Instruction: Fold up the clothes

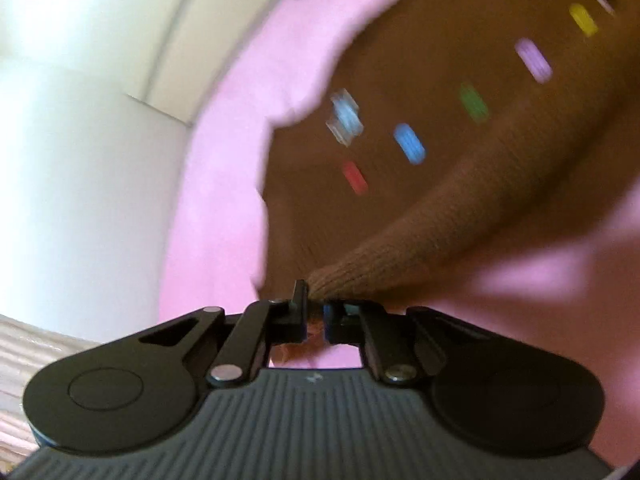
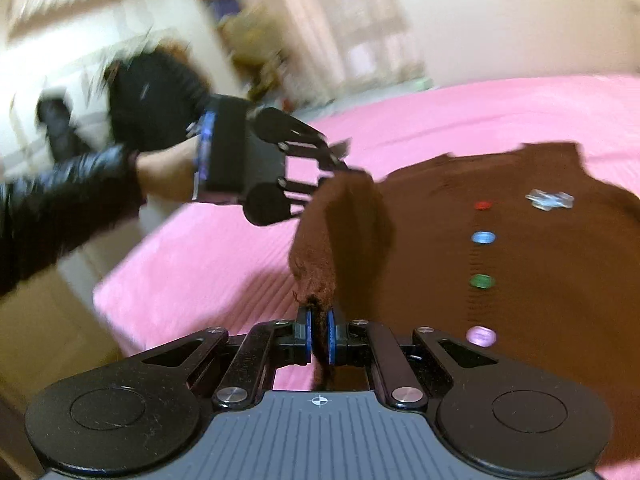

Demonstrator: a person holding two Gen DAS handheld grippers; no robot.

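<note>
I note both tools clamped on the brown sweater (image 2: 520, 264) spread on the pink bed (image 2: 208, 256), my left gripper (image 1: 316, 312) and right gripper (image 2: 319, 340) pinching 1 edge apiece, apparently to carry a fold across.

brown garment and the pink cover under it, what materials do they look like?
Brown sweater: looks like knitted wool or acrylic yarn, matte; ribbed knit rows show on the sleeve clamped in the left gripper. Pink cover: woven fabric, probably cotton or a blend, matte, with faint parallel ribbing; exact fibre unclear.
</note>
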